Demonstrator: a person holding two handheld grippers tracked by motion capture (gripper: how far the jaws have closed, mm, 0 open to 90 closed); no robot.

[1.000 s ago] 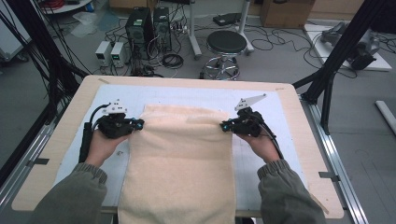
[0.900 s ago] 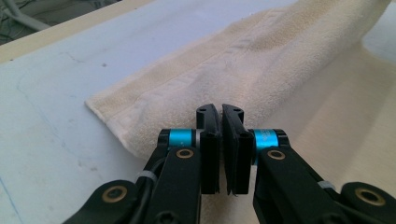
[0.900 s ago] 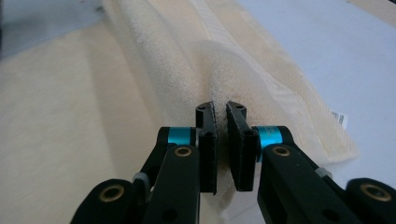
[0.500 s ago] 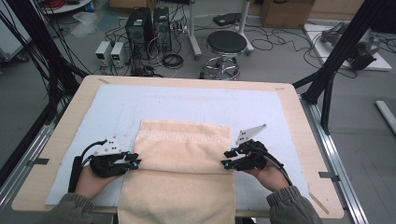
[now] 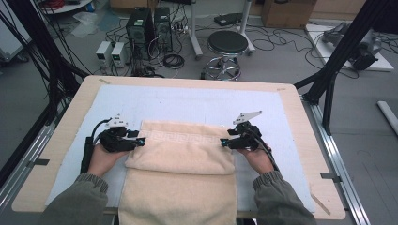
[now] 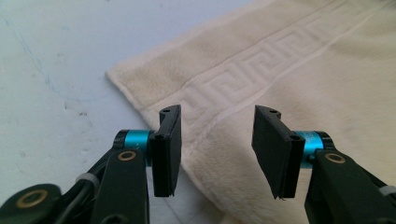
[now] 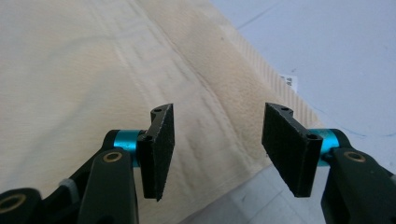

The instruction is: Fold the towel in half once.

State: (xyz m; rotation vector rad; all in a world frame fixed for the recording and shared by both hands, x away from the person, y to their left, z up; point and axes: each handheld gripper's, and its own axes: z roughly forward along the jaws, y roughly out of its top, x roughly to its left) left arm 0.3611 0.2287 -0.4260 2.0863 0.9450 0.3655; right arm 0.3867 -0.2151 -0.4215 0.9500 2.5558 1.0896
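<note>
Towel (image 5: 180, 154) lies at table's (image 5: 291, 122) 6 o'clock edge, far end folded over toward the person, one fold looks done, more likely left; left gripper (image 6: 217, 140) and right gripper (image 7: 217, 142) spread apart, pinching nothing.

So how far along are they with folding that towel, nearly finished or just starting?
One fold looks done: the far end of the cream towel lies doubled back over itself on the table. In hand, nothing: the left gripper and right gripper sit at the fold's two corners with jaws open. Left, probably: the near end hangs off the table edge, so more folding seems likely.
</note>
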